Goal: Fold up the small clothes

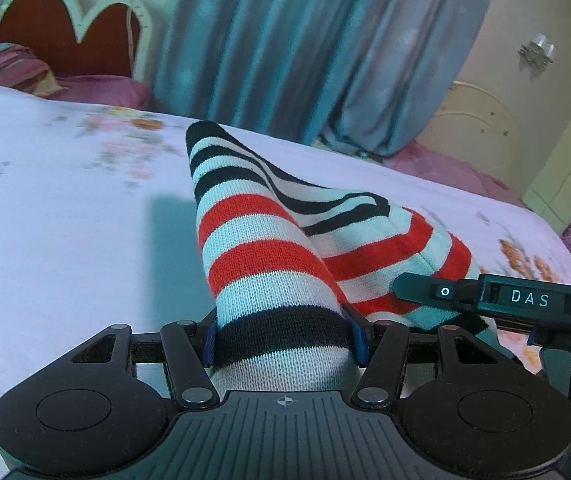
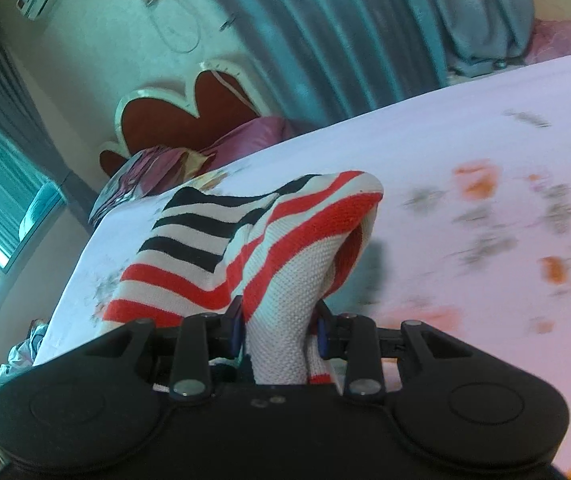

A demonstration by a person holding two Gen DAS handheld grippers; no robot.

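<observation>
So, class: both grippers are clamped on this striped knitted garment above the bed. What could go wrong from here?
1. The left gripper and right gripper each pinch bunched fabric of the red, white and black striped knitted garment; the thick knit might slip out.
2. The garment hangs crumpled above the floral white bedsheet, so lowering it now may fold it crooked.

"DAS" — right hand-held gripper [image 1: 425,294]

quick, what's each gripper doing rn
left gripper: shut on the striped sock.
right gripper: shut on the same sock.
</observation>
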